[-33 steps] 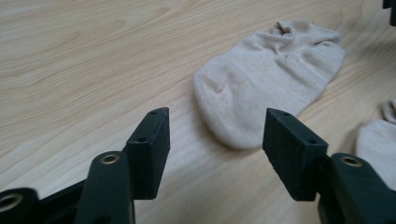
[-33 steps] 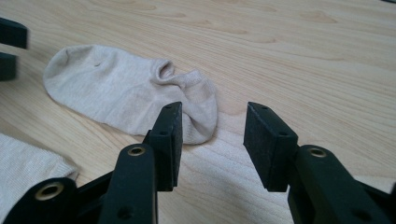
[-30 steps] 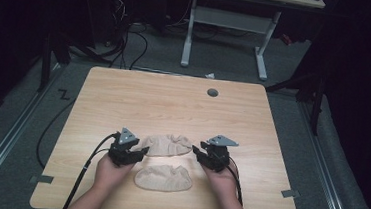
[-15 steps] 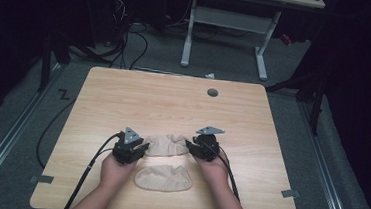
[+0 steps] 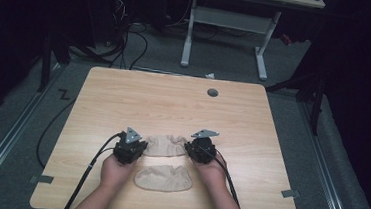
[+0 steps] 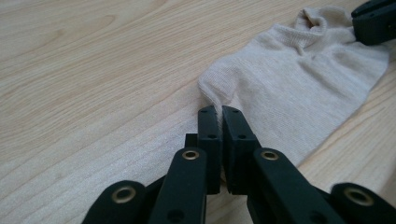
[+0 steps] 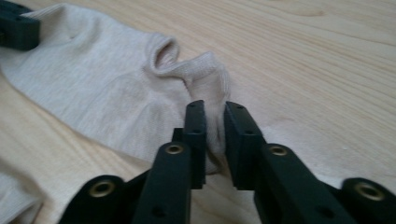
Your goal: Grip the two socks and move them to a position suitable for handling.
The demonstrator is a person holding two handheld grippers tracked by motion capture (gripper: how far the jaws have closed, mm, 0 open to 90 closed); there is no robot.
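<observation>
1. Whereas one second ago the right claw point(image 5: 188, 146) stood off the far sock's right end, it has since moved left along the bench point(image 5: 173, 103) and now grips that end.
2. Left claw point(image 5: 142, 144): position much as in the earlier frames, at the left end of the far sock point(image 5: 165, 145). In the left gripper view the jaws are nearly together, pinching a thin edge of the sock's fabric point(image 6: 212, 95).
3. Right claw, right gripper view point(image 7: 215, 116): jaws narrowly parted around a bunched fold of the sock's cuff point(image 7: 205, 74), which fills the gap between them.
4. Far sock: beige, lying flat on the bench between the two claws, held at both ends; it looks shorter and more gathered than one second ago.
5. Near sock point(image 5: 163, 178): beige, flat on the bench just nearer the person, between the two hands, apart from both claws; unchanged in place.
6. Left hand point(image 5: 116, 169) and right hand point(image 5: 211, 166) enter from the bottom edge, each holding its gripper.
</observation>
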